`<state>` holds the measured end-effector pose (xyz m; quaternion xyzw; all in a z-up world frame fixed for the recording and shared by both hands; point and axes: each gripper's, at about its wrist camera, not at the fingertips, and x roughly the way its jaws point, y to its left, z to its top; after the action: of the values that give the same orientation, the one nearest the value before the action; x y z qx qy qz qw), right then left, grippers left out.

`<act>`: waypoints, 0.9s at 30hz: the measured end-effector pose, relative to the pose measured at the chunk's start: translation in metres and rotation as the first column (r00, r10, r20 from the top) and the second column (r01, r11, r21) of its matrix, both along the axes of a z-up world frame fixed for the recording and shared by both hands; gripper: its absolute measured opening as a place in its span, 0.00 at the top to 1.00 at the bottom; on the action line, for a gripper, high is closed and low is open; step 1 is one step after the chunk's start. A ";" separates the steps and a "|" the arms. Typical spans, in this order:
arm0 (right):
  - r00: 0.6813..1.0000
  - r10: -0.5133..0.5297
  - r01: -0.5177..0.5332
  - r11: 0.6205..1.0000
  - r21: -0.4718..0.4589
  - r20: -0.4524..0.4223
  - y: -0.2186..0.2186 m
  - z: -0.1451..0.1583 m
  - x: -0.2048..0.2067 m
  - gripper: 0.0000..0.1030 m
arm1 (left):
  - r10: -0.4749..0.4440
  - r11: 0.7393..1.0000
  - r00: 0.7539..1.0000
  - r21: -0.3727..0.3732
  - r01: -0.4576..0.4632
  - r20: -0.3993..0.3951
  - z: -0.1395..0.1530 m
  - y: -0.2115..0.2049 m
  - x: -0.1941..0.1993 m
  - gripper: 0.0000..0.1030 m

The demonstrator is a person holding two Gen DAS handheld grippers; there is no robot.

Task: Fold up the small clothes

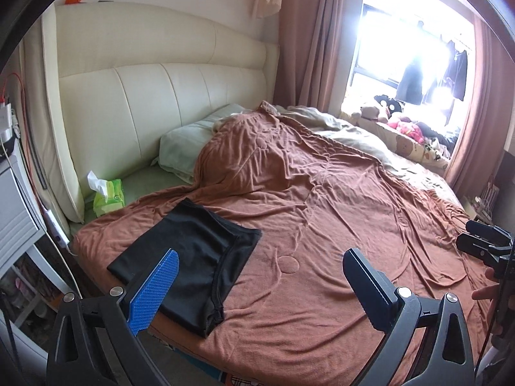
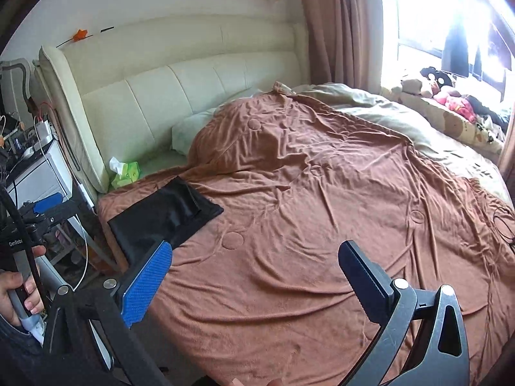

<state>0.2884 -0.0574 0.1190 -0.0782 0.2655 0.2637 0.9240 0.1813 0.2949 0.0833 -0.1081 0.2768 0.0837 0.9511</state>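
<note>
A small black garment lies folded flat on the brown blanket near the bed's near left corner. It also shows in the right wrist view. My left gripper is open and empty, held above the bed's near edge, its blue-padded finger over the garment's near part. My right gripper is open and empty above the brown blanket, to the right of the garment. The right gripper's tips show at the right edge of the left wrist view, and the left gripper shows at the left edge of the right wrist view.
A green tissue pack lies by the cream headboard. A pillow pokes out from the blanket. A white nightstand with cables stands left of the bed. Plush toys sit on the window sill behind pink curtains.
</note>
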 end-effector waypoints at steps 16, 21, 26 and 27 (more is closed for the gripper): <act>0.995 -0.074 0.070 0.996 0.055 0.074 -0.087 -0.001 -0.096 0.00 | -0.063 0.998 0.993 0.021 0.061 0.100 0.012 -0.081 -0.070 0.00; 0.991 -0.085 0.079 0.995 0.056 0.106 -0.104 -0.010 -0.125 0.00 | -0.088 0.996 0.989 0.030 0.085 0.120 0.012 -0.107 -0.093 0.01; 0.988 -0.092 0.082 0.993 0.084 0.128 -0.121 -0.017 -0.148 0.00 | -0.096 0.995 0.987 0.050 0.091 0.130 0.010 -0.131 -0.110 0.00; 0.987 -0.094 0.082 0.993 0.089 0.134 -0.124 -0.019 -0.152 0.00 | -0.099 0.994 0.986 0.050 0.093 0.134 0.010 -0.135 -0.114 0.00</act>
<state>0.1360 -0.1816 0.1004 -0.0460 0.1929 0.2274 0.9534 0.0674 0.1600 0.0936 -0.0793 0.2140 0.0365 0.9729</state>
